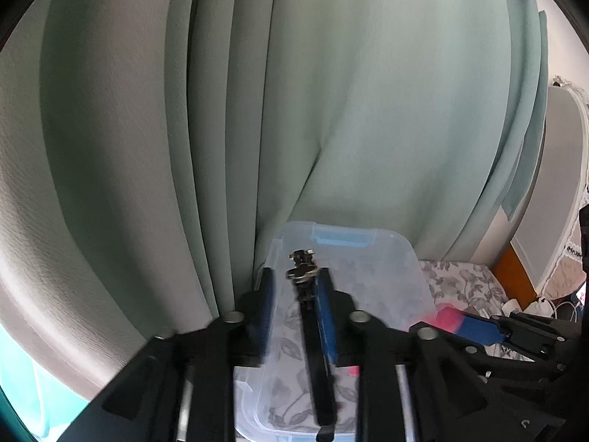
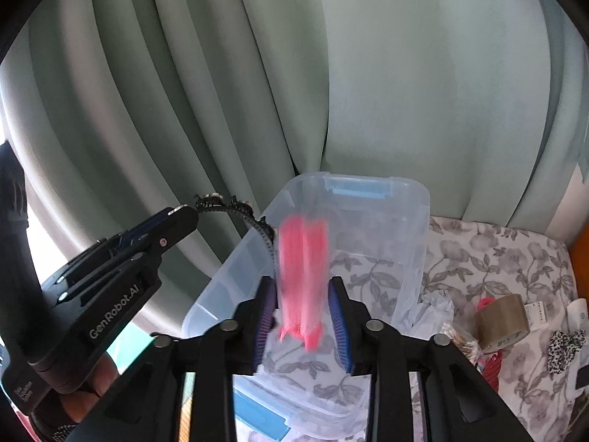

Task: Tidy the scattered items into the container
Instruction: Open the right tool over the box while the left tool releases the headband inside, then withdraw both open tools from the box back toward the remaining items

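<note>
A clear plastic storage box (image 2: 397, 221) with blue latches stands on a floral cloth against green curtains; it also shows in the left wrist view (image 1: 386, 265). My left gripper (image 1: 294, 283) is open above the box, and a black jewelled headband (image 1: 313, 331) lies against its right finger, blurred. From the right wrist view, the headband (image 2: 235, 208) arcs from the left gripper (image 2: 184, 217) to the box rim. My right gripper (image 2: 302, 302) is open over the box, with a blurred pink item (image 2: 303, 276) between its fingers, apparently loose.
On the floral cloth (image 2: 497, 254) to the right of the box lie a roll of brown tape (image 2: 502, 322), crumpled white tissue (image 2: 434, 309), a leopard scrunchie (image 2: 565, 350), red cord (image 2: 489, 368) and small white items. Green curtains (image 2: 405, 73) hang close behind.
</note>
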### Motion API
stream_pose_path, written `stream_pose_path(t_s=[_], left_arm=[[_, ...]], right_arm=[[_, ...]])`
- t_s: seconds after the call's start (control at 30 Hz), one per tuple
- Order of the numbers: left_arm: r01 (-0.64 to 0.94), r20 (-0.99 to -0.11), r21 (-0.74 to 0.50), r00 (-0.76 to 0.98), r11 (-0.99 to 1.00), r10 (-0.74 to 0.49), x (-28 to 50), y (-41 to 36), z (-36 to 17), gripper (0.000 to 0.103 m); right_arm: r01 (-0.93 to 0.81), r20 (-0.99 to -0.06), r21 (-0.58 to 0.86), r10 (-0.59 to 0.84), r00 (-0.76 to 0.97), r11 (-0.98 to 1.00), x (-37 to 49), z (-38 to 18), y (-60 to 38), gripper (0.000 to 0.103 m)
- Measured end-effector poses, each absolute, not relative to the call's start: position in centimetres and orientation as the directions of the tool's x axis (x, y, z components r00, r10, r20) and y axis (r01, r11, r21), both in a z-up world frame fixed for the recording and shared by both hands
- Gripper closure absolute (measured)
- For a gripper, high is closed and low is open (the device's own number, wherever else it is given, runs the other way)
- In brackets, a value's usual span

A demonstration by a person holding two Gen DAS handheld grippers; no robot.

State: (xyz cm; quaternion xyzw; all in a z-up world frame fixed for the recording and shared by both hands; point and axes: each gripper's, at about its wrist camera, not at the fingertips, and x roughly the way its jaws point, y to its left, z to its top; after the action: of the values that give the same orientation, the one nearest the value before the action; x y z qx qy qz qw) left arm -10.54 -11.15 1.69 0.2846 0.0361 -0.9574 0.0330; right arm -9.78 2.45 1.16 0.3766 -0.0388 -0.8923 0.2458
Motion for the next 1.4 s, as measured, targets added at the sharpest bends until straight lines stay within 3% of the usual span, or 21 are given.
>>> stream_pose_path(t_s=[0.07, 0.3, 0.8, 1.27, 1.4], left_arm=[[0.08, -0.55, -0.049, -0.835, -0.996, -0.04, -9.5, -11.4, 1.4, 0.058], [0.091, -0.545, -0.073, -0.837, -0.993, -0.037, -8.1, -11.5, 2.3, 0.033], [0.092, -0.543, -0.069, -0.839, -0.993, -0.04, -5.7, -11.6, 5.5, 0.03], [0.078, -0.514, -0.068, -0.857, -0.995, -0.032, -4.2, -8.9, 7.1, 0.019], [0.087, -0.506, -0.053, -0.861, -0.995, -0.048, -3.4, -7.8, 7.7, 0.017]], right_arm=[[0.408, -0.654, 0.257, -0.468, -0.594, -0.876, -9.8, 1.0, 2.4, 0.053], [0.39, -0.653, 0.26, -0.458, -0.603, -0.884, -9.9, 1.0, 2.7, 0.044], [0.358, -0.621, 0.265, -0.443, -0.647, -0.895, -8.2, 1.4, 4.8, 0.033], [0.334, -0.608, 0.275, -0.432, -0.666, -0.902, -5.9, 2.5, 8.1, 0.004], [0.318, -0.605, 0.279, -0.423, -0.675, -0.906, -5.3, 3.1, 9.4, 0.0]])
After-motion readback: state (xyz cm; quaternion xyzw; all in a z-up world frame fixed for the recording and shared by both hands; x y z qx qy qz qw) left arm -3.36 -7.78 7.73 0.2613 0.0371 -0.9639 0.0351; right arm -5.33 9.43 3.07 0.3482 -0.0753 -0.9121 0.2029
